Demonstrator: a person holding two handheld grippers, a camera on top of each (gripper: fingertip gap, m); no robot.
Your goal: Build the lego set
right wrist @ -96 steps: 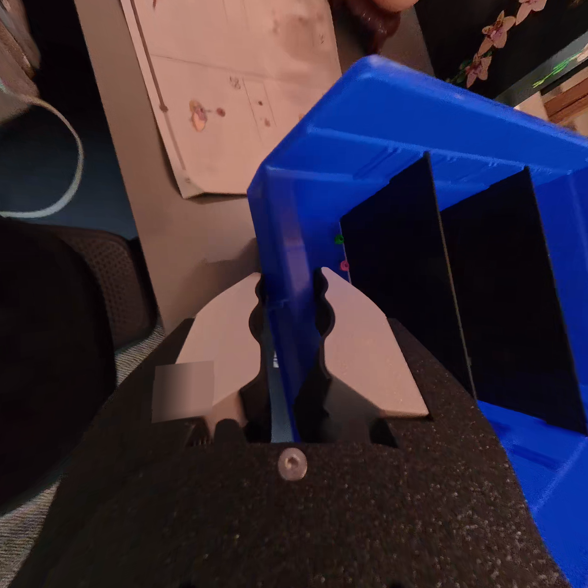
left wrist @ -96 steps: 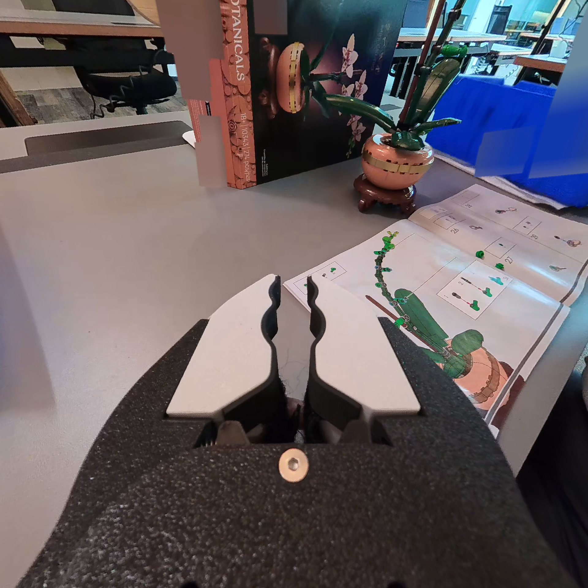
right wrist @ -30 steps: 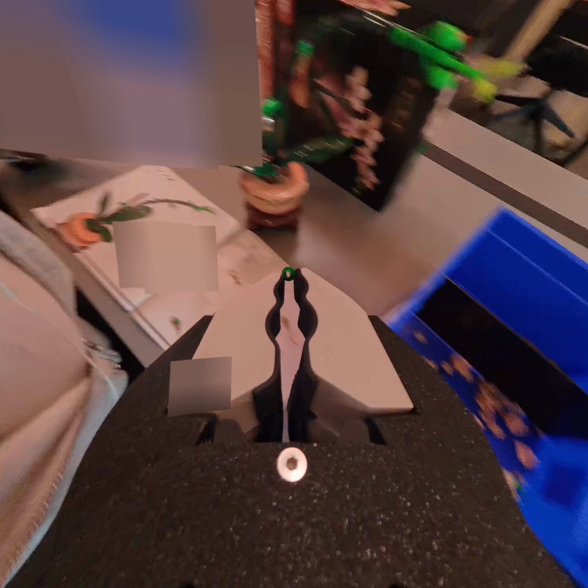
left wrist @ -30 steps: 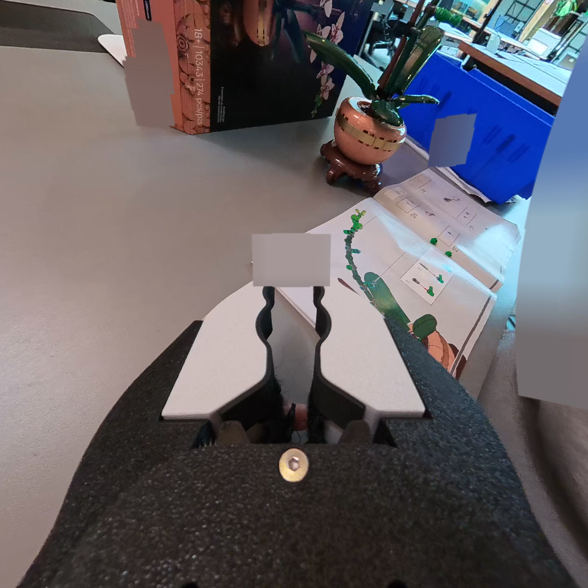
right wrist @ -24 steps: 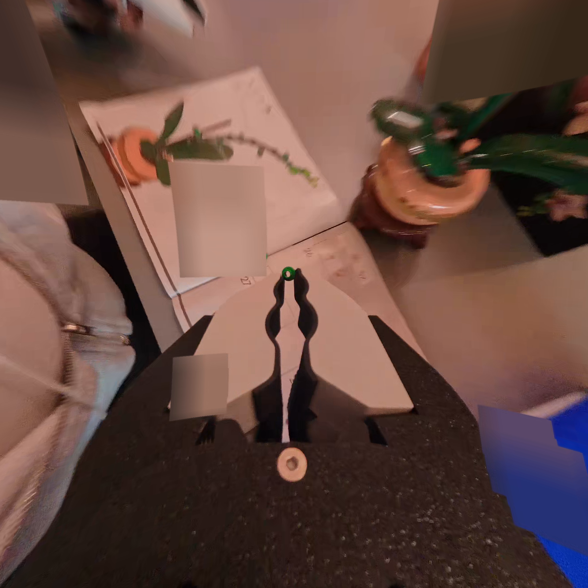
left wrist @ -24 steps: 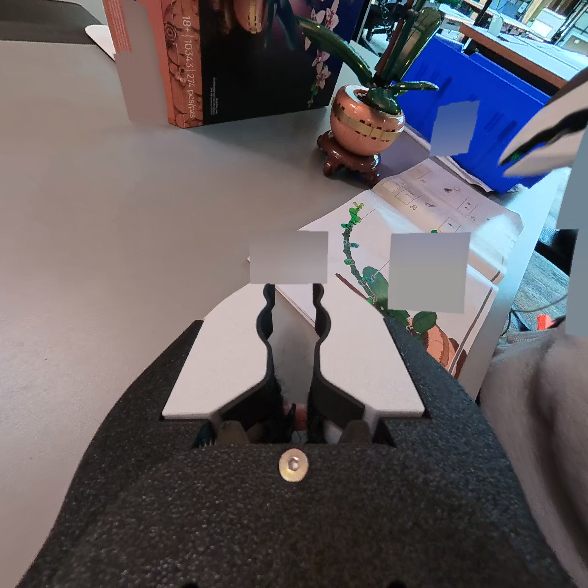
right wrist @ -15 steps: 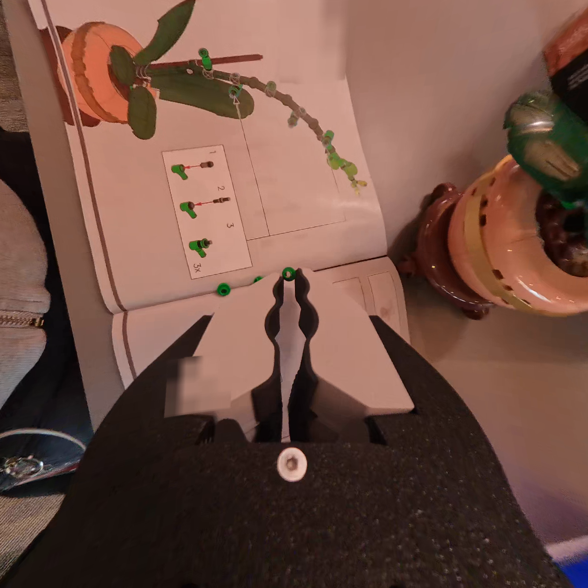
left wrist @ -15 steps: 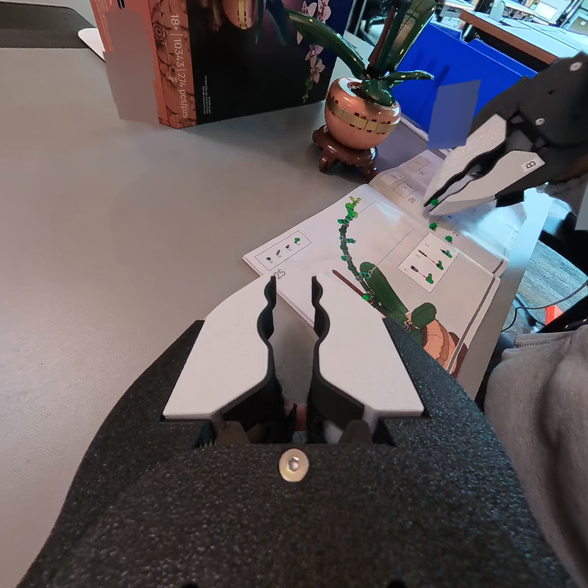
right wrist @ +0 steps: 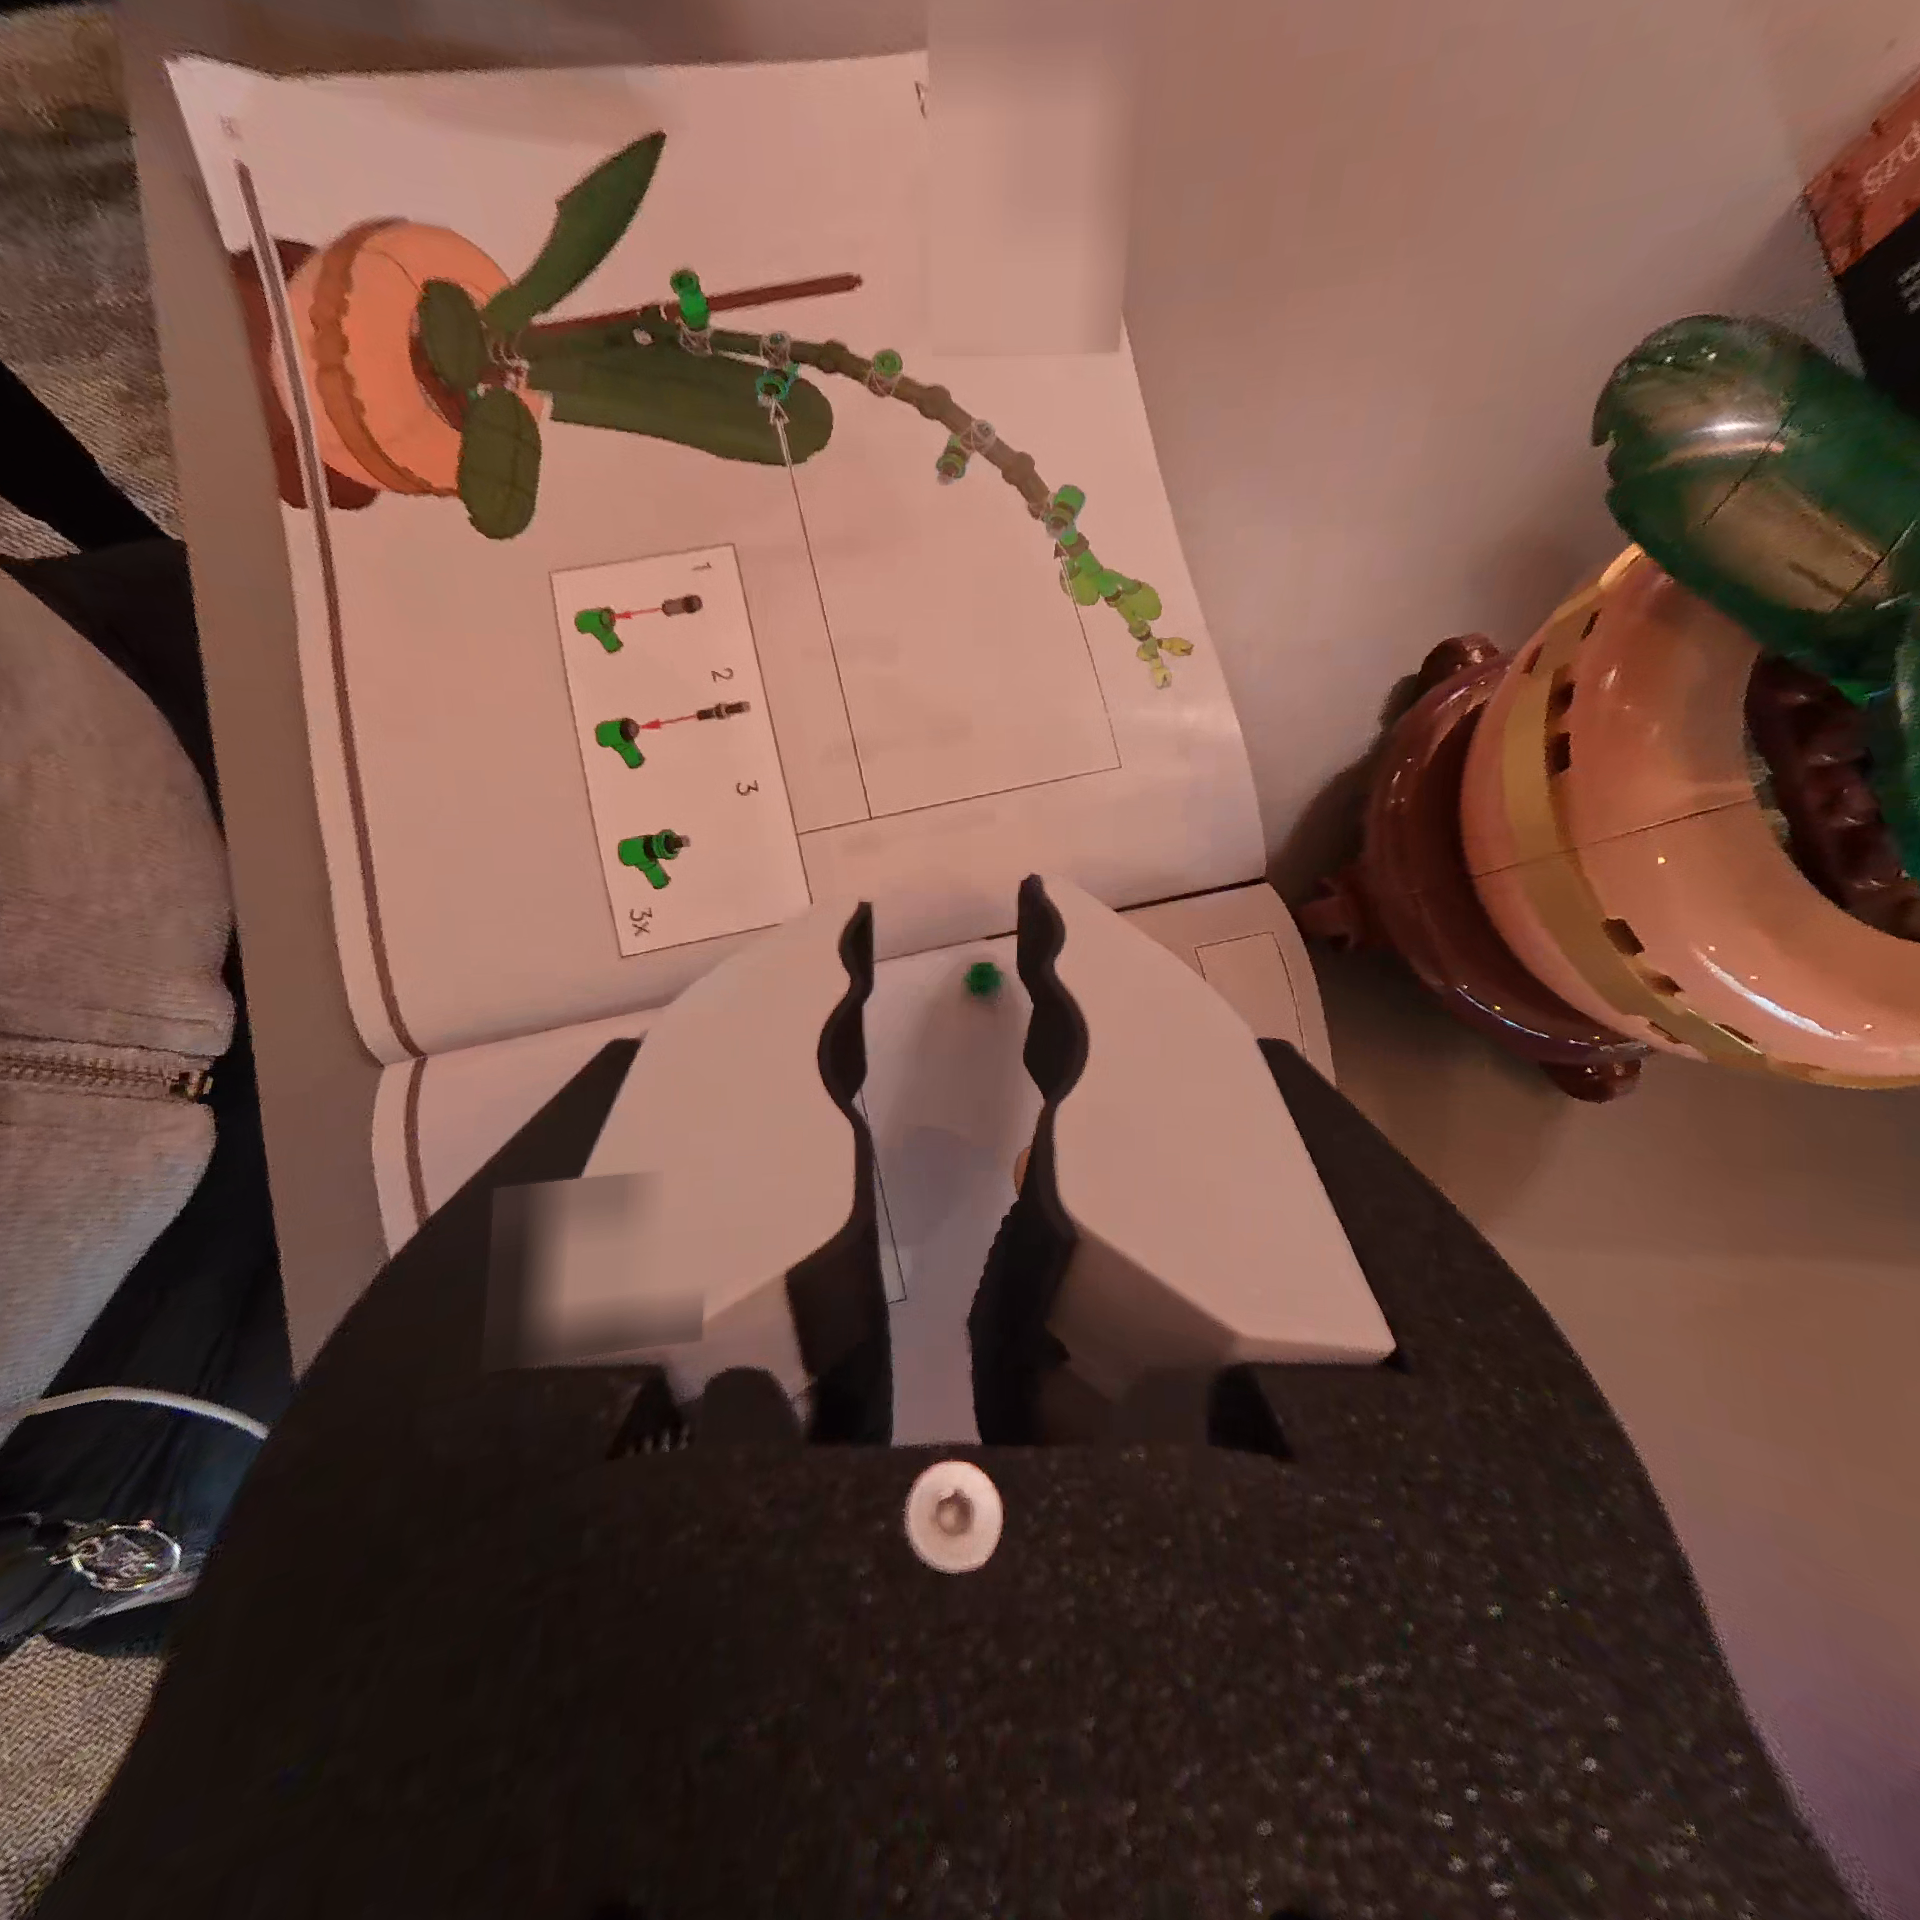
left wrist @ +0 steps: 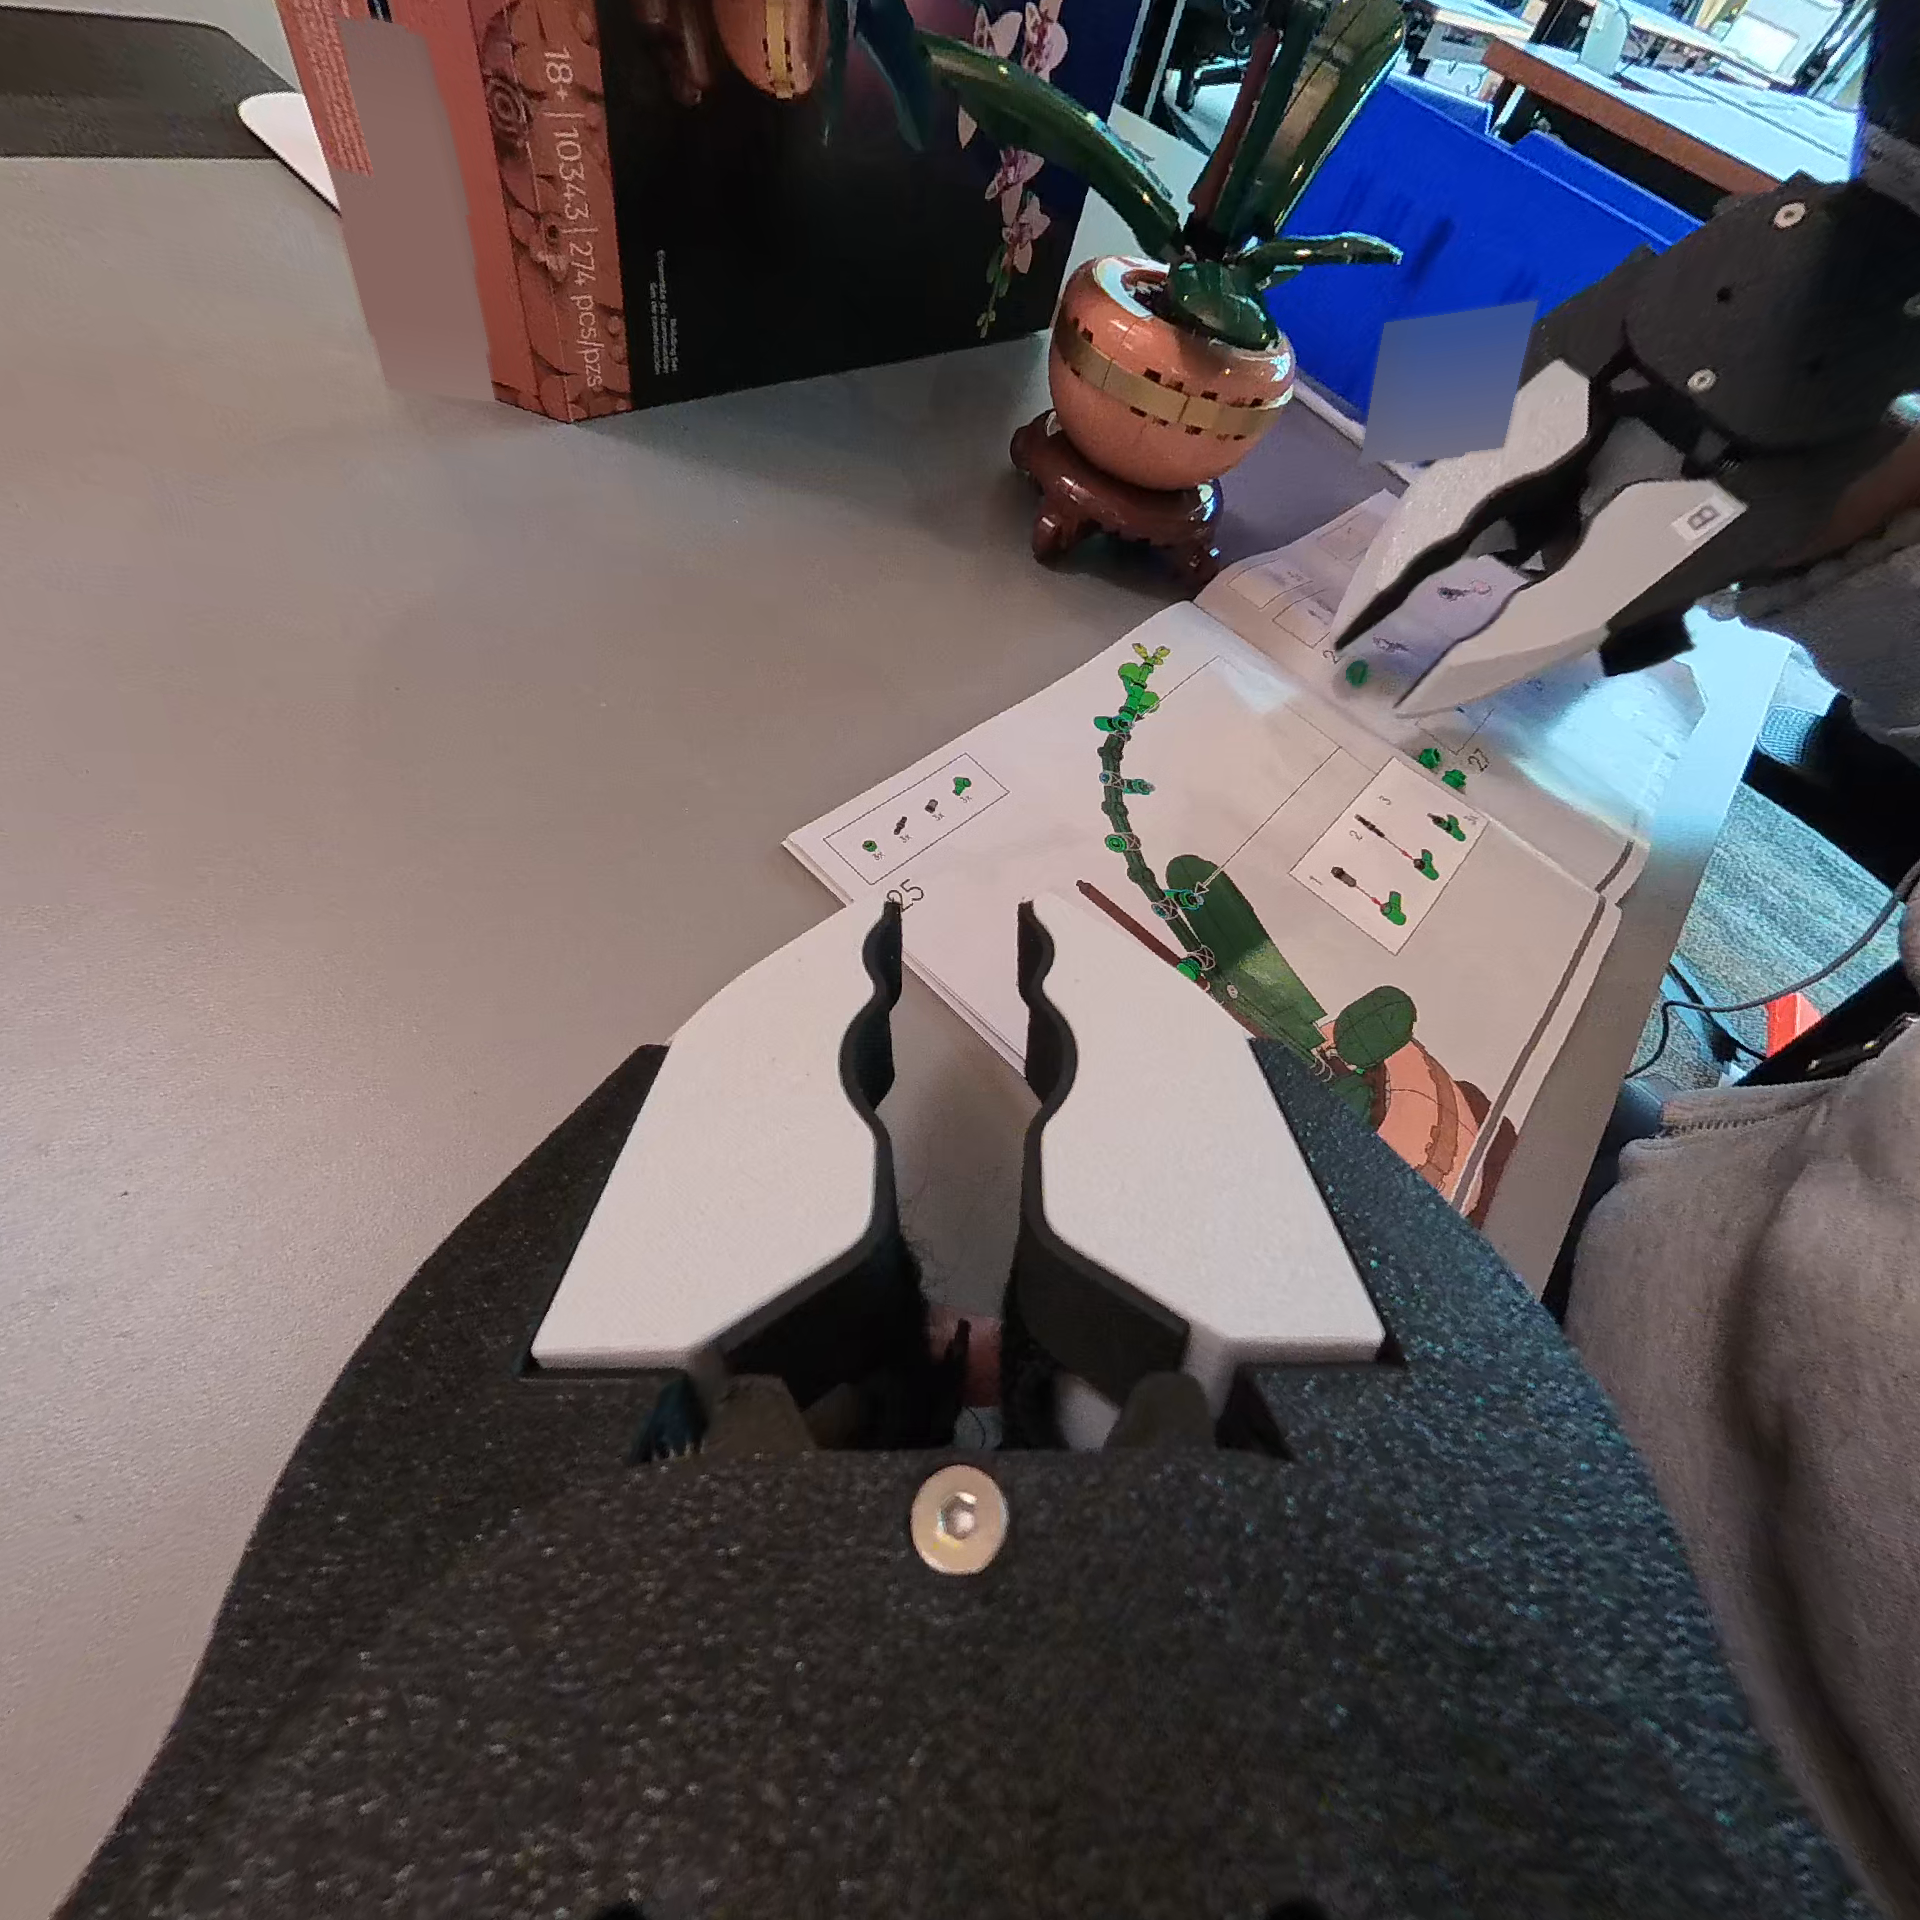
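A tiny green stud [right wrist: 980,979], round and glossy, is seen lying loose on the open instruction booklet [right wrist: 935,665], near its centre fold. It sits between the parted fingers of the right gripper [right wrist: 940,914], closer to the right-hand finger, with a clear gap to each pad, so nothing is clamped. From the left wrist view the same stud [left wrist: 1356,673] is seen just under the tips of the right gripper [left wrist: 1371,675], whose fingers are spread over the booklet's far page. Two more small green pieces [left wrist: 1442,767] are seen lying on the page close by. The left gripper [left wrist: 956,914] is held over the near corner of the booklet [left wrist: 1039,831] with its fingers apart and nothing between them. A pink and gold brick-built pot [left wrist: 1169,405] on a dark brown stand, with dark green leaves, is set on the grey table [left wrist: 416,727] just beyond the booklet. A dark product box [left wrist: 727,187] with a salmon side panel stands behind it, and a blue bin [left wrist: 1455,229] is seen farther back.
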